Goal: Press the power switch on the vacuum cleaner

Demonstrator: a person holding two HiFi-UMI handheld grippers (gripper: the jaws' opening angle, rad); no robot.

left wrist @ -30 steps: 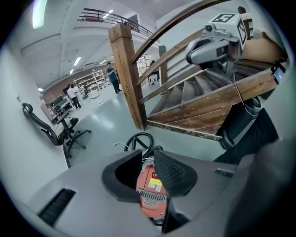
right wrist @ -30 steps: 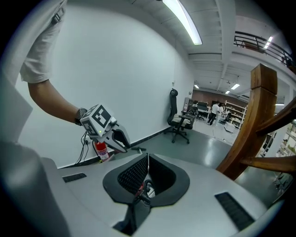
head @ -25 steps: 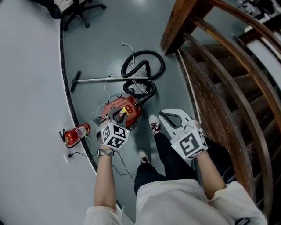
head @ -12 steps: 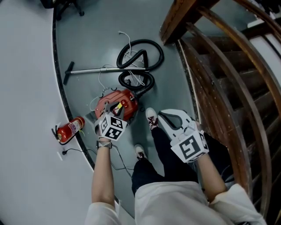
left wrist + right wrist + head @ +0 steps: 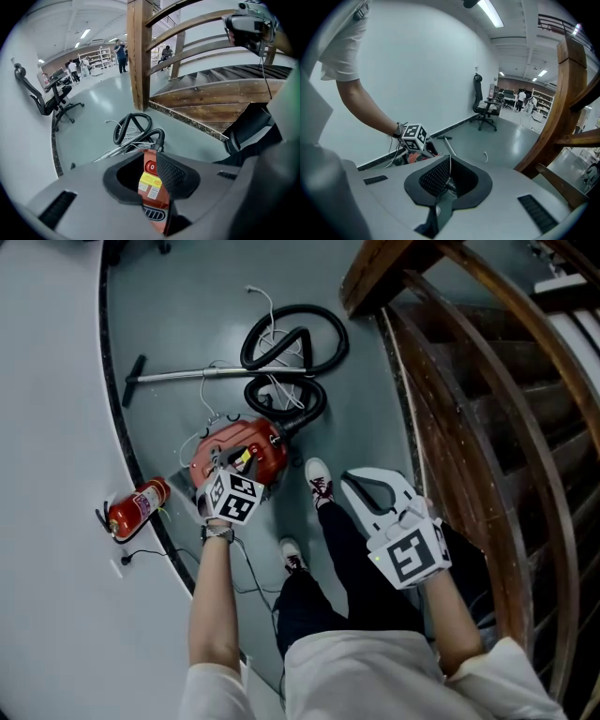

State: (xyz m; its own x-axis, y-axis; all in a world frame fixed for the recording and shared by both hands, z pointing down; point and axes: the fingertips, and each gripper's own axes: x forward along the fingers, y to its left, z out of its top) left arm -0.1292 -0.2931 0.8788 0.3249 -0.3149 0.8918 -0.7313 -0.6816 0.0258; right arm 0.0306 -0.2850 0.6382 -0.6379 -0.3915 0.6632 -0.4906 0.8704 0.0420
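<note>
Where grey floor (image 5: 187,324) meets wooden stairs (image 5: 469,381), left tongs (image 5: 151,161) gape, right tongs (image 5: 449,173) sit clenched.

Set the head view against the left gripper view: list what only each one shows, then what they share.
Only the head view shows the red fire extinguisher lying on the floor by the white wall. Only the left gripper view shows the round red power switch on the red canister vacuum cleaner, plus distant people and white shelving down the hall. Both show that vacuum cleaner, its coiled black hose, the long metal wand and the brown wooden staircase.
</note>
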